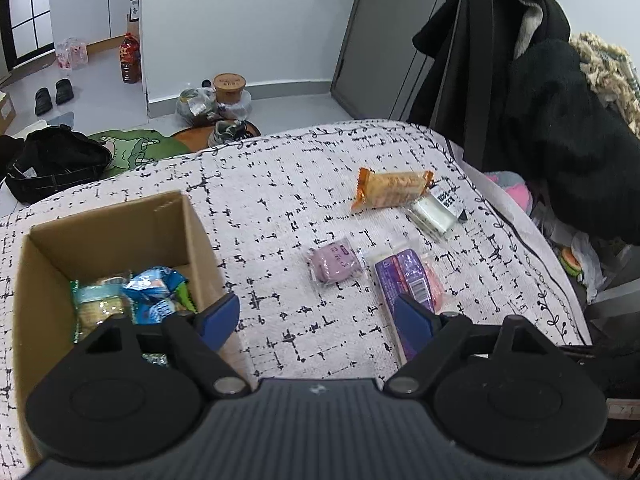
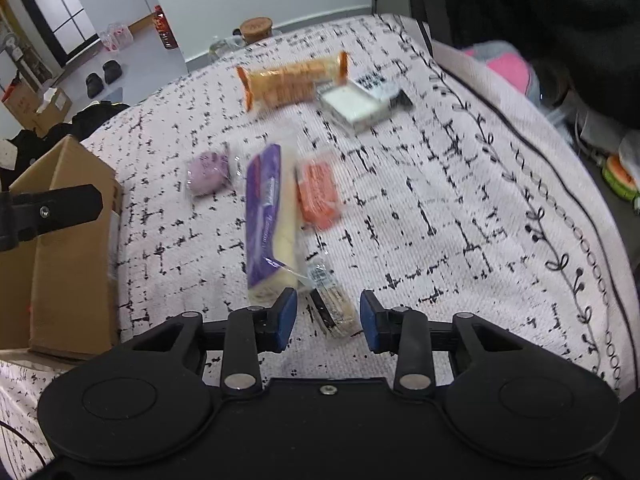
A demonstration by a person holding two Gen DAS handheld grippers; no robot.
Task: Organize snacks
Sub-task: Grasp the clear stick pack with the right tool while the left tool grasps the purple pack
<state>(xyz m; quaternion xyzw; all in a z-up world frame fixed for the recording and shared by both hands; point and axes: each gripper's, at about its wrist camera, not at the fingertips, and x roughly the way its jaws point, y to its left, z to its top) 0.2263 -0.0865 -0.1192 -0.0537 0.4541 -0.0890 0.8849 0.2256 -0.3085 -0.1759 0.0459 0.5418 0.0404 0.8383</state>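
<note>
A cardboard box (image 1: 116, 232) at the left holds several snack packs, blue and green. My left gripper (image 1: 318, 320) stands open and empty over the cloth, just right of the box. Loose on the cloth lie a round lilac snack (image 1: 334, 266), a long purple pack (image 1: 404, 280), an orange biscuit pack (image 1: 394, 190) and a silver-white pack (image 1: 436, 208). My right gripper (image 2: 328, 320) hangs open, its blue pads on either side of a small clear-wrapped bar (image 2: 330, 308) without visibly pressing it. Beyond it lie the purple pack (image 2: 266, 208) and a red-orange pack (image 2: 318, 192).
The table wears a white cloth (image 1: 280, 208) with black marks. A chair with black coats (image 1: 540, 100) stands at the far right edge. Bags, shoes and bottles sit on the floor behind. Part of the left gripper's body (image 2: 52, 208) shows over the box (image 2: 68, 220).
</note>
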